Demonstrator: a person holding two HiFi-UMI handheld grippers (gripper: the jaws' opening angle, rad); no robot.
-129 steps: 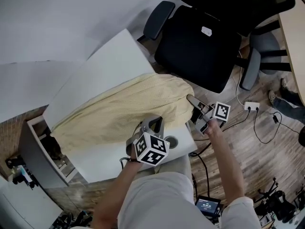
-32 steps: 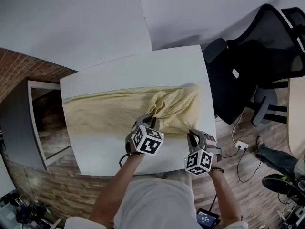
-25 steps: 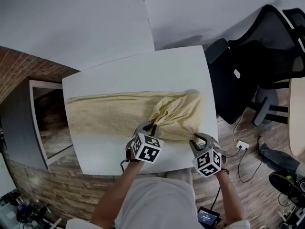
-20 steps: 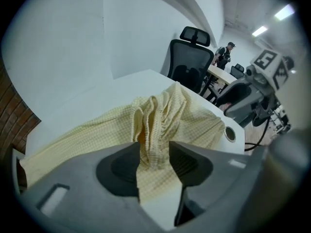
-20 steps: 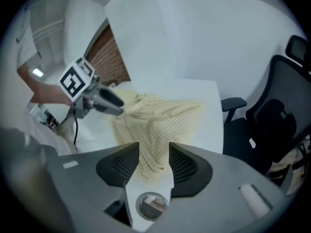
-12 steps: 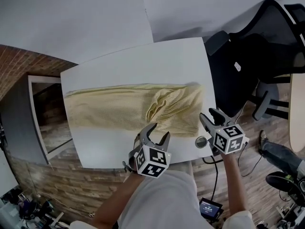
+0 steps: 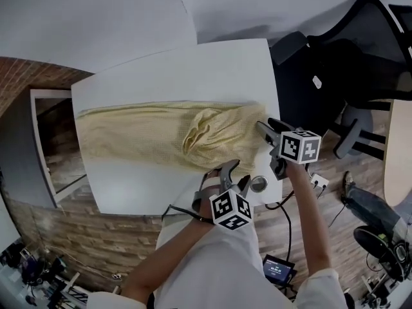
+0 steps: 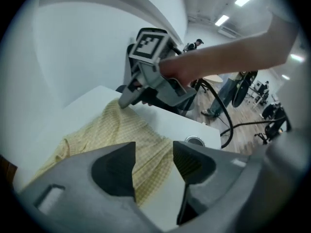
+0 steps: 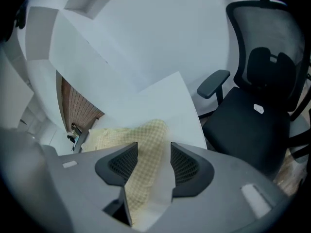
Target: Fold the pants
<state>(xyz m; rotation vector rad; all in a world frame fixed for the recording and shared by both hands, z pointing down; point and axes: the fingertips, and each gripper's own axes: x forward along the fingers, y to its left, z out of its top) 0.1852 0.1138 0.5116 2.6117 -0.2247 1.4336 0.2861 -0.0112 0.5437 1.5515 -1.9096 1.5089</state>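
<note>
OK, left gripper [image 7: 226, 176] sits at the table's near edge. Its jaws are apart, just been opening, with nothing pinched. Yellow checked pants [image 7: 141, 137] show beyond the gap. Cable grommet [image 7: 259, 184] is just beside it. Right gripper [image 7: 269, 147] is at the pants' right end, jaws also just opening, cloth behind the gap, unclamped. Pants lie lengthwise across the white table [image 7: 193, 69], bunched toward the right. Black office chair [image 7: 335, 63] stands past the table's right side.

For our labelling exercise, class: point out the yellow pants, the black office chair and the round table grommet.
yellow pants [image 7: 129, 134], head view, the flat leg left of the bunched fold.
black office chair [image 9: 248, 125], right gripper view, the seat.
round table grommet [image 7: 259, 184], head view, its centre.
</note>
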